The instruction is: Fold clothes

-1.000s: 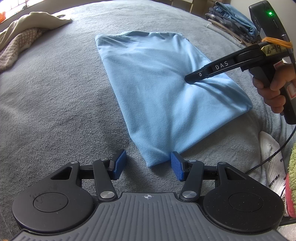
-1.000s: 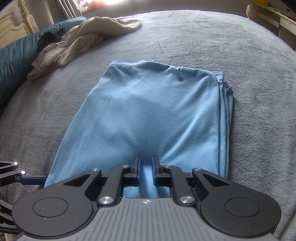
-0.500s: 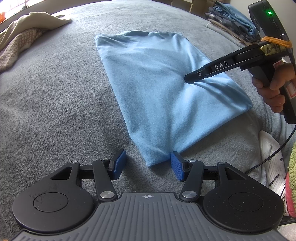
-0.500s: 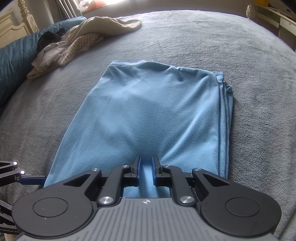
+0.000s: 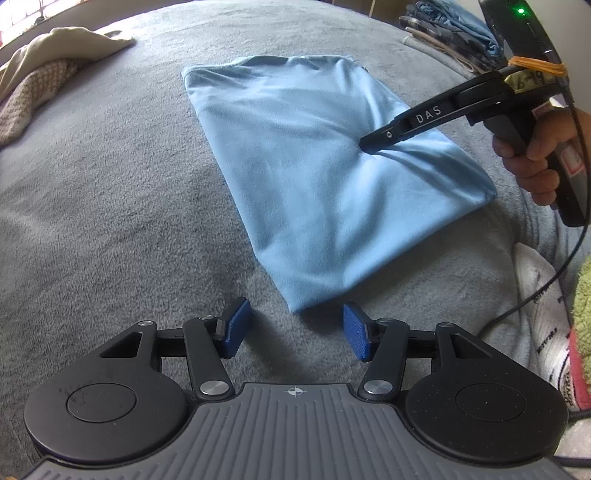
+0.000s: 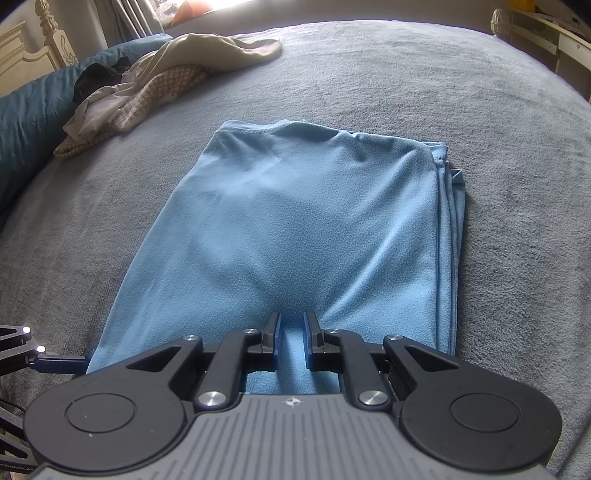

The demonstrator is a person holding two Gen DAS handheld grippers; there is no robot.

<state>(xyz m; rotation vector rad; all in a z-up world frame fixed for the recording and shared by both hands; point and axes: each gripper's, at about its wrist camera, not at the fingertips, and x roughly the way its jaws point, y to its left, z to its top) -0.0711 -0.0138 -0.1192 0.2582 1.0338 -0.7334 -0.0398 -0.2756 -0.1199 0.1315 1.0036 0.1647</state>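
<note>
On the grey bed point(image 5: 110, 206), a folded light-blue garment point(image 5: 332, 177) is laid flat. Its near corner is flanked by the left hand-held gripper point(image 5: 295, 328), whose blue pads are held wide apart just above the blanket. A pinch of the garment's fabric is clamped by the right hand-held gripper point(image 6: 291, 325), with creases drawn toward its tip. Loose clothes point(image 6: 155, 85) are heaped well apart, near the headboard.

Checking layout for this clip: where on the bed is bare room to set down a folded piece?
Bare grey blanket lies between the light blue garment and the unfolded pile, and beyond the garment's layered edge. It is crowded by the folded stack and the right gripper.
</note>
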